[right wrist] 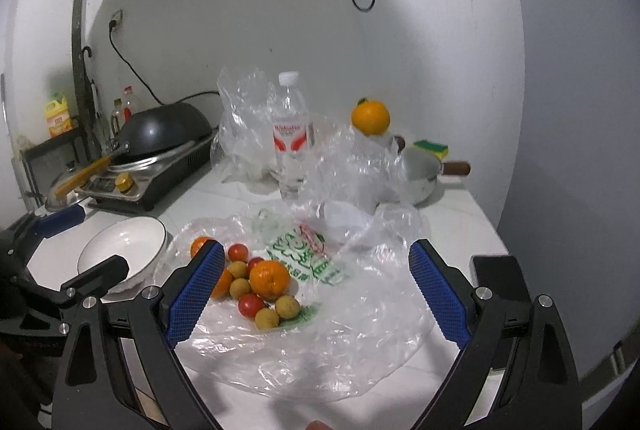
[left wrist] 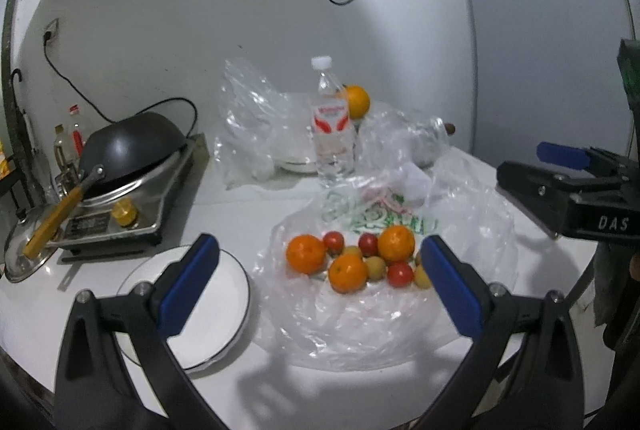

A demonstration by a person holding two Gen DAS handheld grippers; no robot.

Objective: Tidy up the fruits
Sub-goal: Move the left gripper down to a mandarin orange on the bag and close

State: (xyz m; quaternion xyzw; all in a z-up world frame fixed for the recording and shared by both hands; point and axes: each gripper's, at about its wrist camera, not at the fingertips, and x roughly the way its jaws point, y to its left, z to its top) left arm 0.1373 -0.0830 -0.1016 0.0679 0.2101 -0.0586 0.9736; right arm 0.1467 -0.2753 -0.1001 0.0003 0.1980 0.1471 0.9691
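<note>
At the far left of the white surface (left wrist: 224, 222) sits a portable stove (left wrist: 132, 205) with a black wok (left wrist: 132, 145) turned upside down on it, its wooden handle pointing toward the camera. Just in front lies a white bowl (left wrist: 224, 294) with a dark rim, empty. The left claw (left wrist: 320, 282) hangs above the surface with its blue pads spread wide, released and grasping nothing; one pad overlaps the bowl, the other the fruit pile. Right of the bowl, a flattened clear plastic bag (left wrist: 360, 326) carries the fruit: three oranges (left wrist: 306, 254), small red tomatoes (left wrist: 400, 274) and pale round longan-like fruits (left wrist: 376, 264), all bunched together and touching. Behind them stands a water bottle (left wrist: 332, 133), with another orange (left wrist: 356, 101) perched on crumpled plastic beside it. The right claw (right wrist: 316, 286) is likewise released, pads wide apart above the bag. Farther right sits a small steel pot (right wrist: 420, 173).
</note>
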